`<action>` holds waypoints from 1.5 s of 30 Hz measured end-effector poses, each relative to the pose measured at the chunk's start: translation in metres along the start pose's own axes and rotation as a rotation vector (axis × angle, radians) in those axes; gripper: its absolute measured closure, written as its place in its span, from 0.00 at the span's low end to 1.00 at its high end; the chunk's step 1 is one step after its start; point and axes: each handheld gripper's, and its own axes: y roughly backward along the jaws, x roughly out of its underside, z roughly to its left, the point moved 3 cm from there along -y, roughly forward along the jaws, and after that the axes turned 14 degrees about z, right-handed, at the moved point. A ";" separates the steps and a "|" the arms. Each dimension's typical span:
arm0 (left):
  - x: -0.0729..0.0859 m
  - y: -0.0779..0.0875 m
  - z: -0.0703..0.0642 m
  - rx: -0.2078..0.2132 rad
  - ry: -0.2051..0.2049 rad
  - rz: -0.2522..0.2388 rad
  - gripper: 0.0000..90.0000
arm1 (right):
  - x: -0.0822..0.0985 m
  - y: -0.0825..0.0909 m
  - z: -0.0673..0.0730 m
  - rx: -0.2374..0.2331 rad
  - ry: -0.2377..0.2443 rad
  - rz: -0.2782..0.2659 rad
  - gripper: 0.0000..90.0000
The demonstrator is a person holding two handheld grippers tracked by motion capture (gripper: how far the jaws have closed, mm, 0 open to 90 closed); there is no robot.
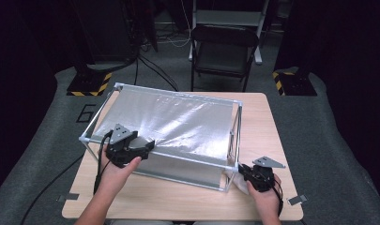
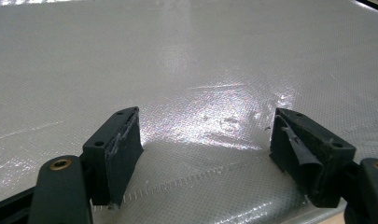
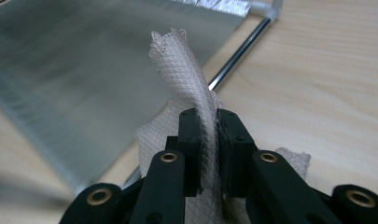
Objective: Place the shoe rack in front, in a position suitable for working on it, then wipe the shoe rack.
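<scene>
**Pulling the net cover snug over the frame**

We have a shiny net cover (image 1: 173,124) spread over a box frame (image 1: 99,117) made of thin metal rods, on a wooden table (image 1: 267,140). The cover lies across the top and hangs down the near side.

Our right gripper (image 3: 208,135) is squeezed nearly shut on a loose corner of the net (image 3: 177,60). The net stands up between its jaws, just beside the near right corner of the frame. In the high view that gripper (image 1: 253,174) sits low on the table by that corner post.

Our left gripper (image 2: 205,140) has its jaws wide apart. They rest over the top of the cover and hold nothing. In the high view it (image 1: 138,146) sits near the left front edge of the frame.

To do this well, we think we should keep the left side pressed flat so the cover does not slide. Then we pull the right corner slowly, down and out, so the net gets smooth. If we tug too hard, the light frame may tip or the net may slip out of the jaws
</scene>
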 end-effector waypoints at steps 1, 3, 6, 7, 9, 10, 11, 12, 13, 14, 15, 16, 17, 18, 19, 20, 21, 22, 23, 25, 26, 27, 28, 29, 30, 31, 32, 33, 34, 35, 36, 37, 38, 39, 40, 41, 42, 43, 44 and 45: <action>0.003 0.002 -0.002 0.005 -0.001 -0.005 0.27 | -0.006 -0.004 0.000 0.003 0.007 -0.013 0.89; 0.004 0.003 -0.003 0.011 0.003 -0.010 0.27 | -0.011 -0.010 0.000 0.017 0.006 -0.031 0.89; 0.005 0.003 -0.003 0.012 0.000 -0.014 0.27 | -0.013 -0.023 0.001 0.009 -0.001 -0.032 0.88; 0.006 0.004 -0.003 0.014 0.003 -0.016 0.27 | -0.012 -0.034 0.004 -0.023 0.028 -0.003 0.85; 0.007 0.004 -0.003 0.017 0.000 -0.024 0.27 | -0.009 -0.046 0.008 -0.016 0.039 0.029 0.77; 0.007 0.004 -0.003 0.017 0.000 -0.024 0.27 | -0.008 -0.051 0.009 -0.001 0.040 0.043 0.74; 0.007 0.005 -0.003 0.021 0.003 -0.026 0.28 | -0.008 -0.053 0.009 0.015 0.041 0.040 0.73; 0.007 0.005 -0.003 0.021 0.003 -0.026 0.28 | -0.008 -0.053 0.009 0.015 0.041 0.040 0.73; 0.008 0.005 -0.003 0.028 0.007 -0.027 0.28 | -0.007 -0.054 0.007 0.003 0.036 0.040 0.70; 0.008 0.005 -0.003 0.028 0.007 -0.027 0.28 | -0.007 -0.054 0.007 0.003 0.036 0.040 0.70; 0.009 0.006 -0.003 0.031 0.004 -0.025 0.28 | -0.007 -0.054 0.006 0.013 0.028 0.050 0.64; 0.009 0.007 -0.003 0.032 0.000 -0.019 0.28 | -0.006 -0.052 0.006 0.011 0.030 0.049 0.64; 0.009 0.007 -0.004 0.030 -0.002 -0.018 0.28 | -0.007 -0.050 0.006 0.016 0.024 0.049 0.63; 0.009 0.008 -0.004 0.031 -0.005 -0.013 0.28 | -0.007 -0.047 0.007 0.016 0.023 0.035 0.63; 0.009 0.008 -0.004 0.032 -0.005 -0.014 0.28 | -0.006 -0.044 0.007 0.018 0.026 0.034 0.64; 0.009 0.008 -0.004 0.032 -0.005 -0.014 0.28 | -0.006 -0.044 0.007 0.018 0.026 0.034 0.64; 0.010 0.008 -0.004 0.033 -0.004 -0.015 0.28 | -0.003 -0.039 0.010 0.003 0.032 0.032 0.65; 0.010 0.008 -0.004 0.034 -0.002 -0.018 0.28 | -0.002 -0.040 0.010 0.007 0.038 0.046 0.66; 0.010 0.008 -0.004 0.036 -0.001 -0.019 0.28 | 0.000 -0.042 0.011 0.003 0.047 0.065 0.65; 0.010 0.008 -0.004 0.034 0.000 -0.017 0.28 | 0.000 -0.048 0.011 -0.003 0.055 0.076 0.65; 0.010 0.008 -0.004 0.035 0.000 -0.017 0.28 | -0.002 -0.050 0.010 0.004 0.064 0.072 0.66; 0.010 0.008 -0.004 0.035 0.004 -0.018 0.28 | -0.004 -0.051 0.010 0.010 0.058 0.072 0.67; 0.010 0.008 -0.004 0.036 0.005 -0.019 0.28 | -0.006 -0.053 0.009 0.019 0.071 0.071 0.67; 0.010 0.007 -0.004 0.036 0.006 -0.020 0.28 | -0.008 -0.055 0.007 0.028 0.075 0.069 0.68; 0.010 0.008 -0.004 0.036 0.005 -0.017 0.28 | -0.010 -0.057 0.005 0.031 0.062 0.068 0.68; 0.010 0.008 -0.004 0.037 0.005 -0.016 0.28 | -0.014 -0.059 0.003 0.032 0.063 0.067 0.68; 0.010 0.008 -0.004 0.036 0.004 -0.017 0.28 | -0.017 -0.060 0.000 0.038 0.062 0.069 0.68; 0.010 0.008 -0.004 0.036 0.004 -0.017 0.28 | -0.021 -0.063 -0.003 0.044 0.068 0.072 0.68; 0.010 0.008 -0.004 0.036 0.005 -0.020 0.28 | -0.021 -0.063 -0.003 0.044 0.068 0.072 0.68; 0.010 0.008 -0.004 0.037 0.005 -0.019 0.28 | -0.026 -0.068 -0.005 0.062 0.057 0.054 0.67; 0.010 0.008 -0.004 0.036 0.005 -0.018 0.28 | -0.034 -0.072 -0.010 0.074 0.071 0.071 0.67; 0.010 0.008 -0.004 0.036 0.006 -0.018 0.28 | -0.036 -0.073 -0.012 0.074 0.063 0.074 0.67; 0.010 0.007 -0.005 0.034 0.008 -0.022 0.28 | -0.041 -0.077 -0.015 0.082 0.043 0.071 0.67; 0.010 0.007 -0.004 0.034 0.006 -0.025 0.28 | -0.046 -0.079 -0.018 0.094 0.040 0.083 0.67; 0.010 0.007 -0.004 0.033 0.007 -0.025 0.28 | -0.050 -0.083 -0.020 0.104 0.035 0.073 0.67; 0.010 0.007 -0.005 0.032 0.009 -0.022 0.28 | -0.051 -0.084 -0.021 0.108 0.040 0.078 0.67; 0.010 0.007 -0.005 0.030 0.009 -0.019 0.28 | -0.053 -0.085 -0.023 0.113 0.048 0.073 0.67; 0.009 0.007 -0.005 0.025 0.006 -0.019 0.28 | -0.054 -0.085 -0.023 0.103 0.044 0.087 0.66; 0.009 0.007 -0.005 0.026 0.010 -0.014 0.28 | -0.054 -0.085 -0.023 0.106 0.060 0.091 0.66; 0.008 0.006 -0.005 0.026 0.007 -0.010 0.28 | -0.053 -0.084 -0.022 0.105 0.056 0.091 0.66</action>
